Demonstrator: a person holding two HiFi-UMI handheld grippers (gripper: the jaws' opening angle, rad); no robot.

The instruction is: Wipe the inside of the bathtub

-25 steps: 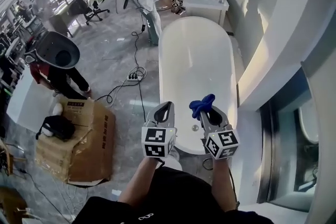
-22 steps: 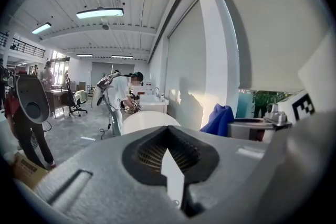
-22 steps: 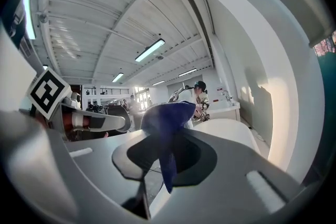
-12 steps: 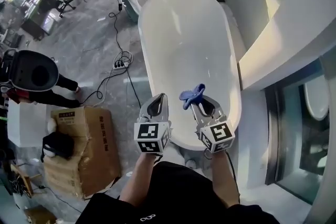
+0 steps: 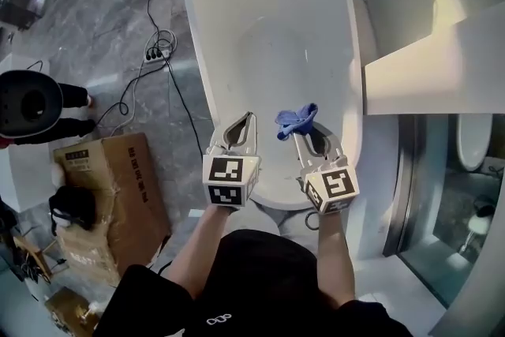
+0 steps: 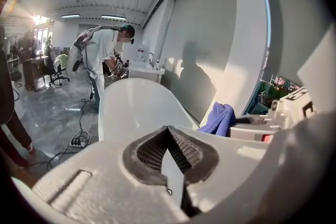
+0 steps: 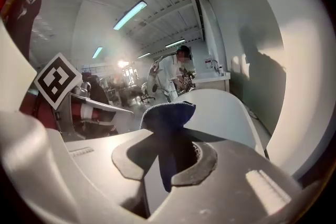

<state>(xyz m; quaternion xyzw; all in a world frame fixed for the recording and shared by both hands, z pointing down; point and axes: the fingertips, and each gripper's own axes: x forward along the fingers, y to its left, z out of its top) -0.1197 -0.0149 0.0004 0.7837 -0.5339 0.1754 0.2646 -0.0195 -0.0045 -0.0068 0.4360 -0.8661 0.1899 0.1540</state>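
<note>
The grey marbled floor [image 5: 102,35] carries the white bathtub [image 5: 272,28]. A cardboard box [image 5: 118,193] and a power strip [image 5: 153,53] lie beside it.

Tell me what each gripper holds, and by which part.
The right gripper pinches the blue cloth by a bunched fold, the rest sticking out past its tips. The left gripper is shut, empty.

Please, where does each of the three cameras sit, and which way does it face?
Head view: on the head, looking steeply down into the bathtub; shows both arms, left tongs, right tongs.
Left gripper view: on the left tongs, looking along their shut jaws down the bathtub; right tongs at right.
Right gripper view: on the right tongs, facing likewise, jaws shut on the blue cloth.
Shared: both gripper views show the bathtub, the blue cloth and a person beyond it.
</note>
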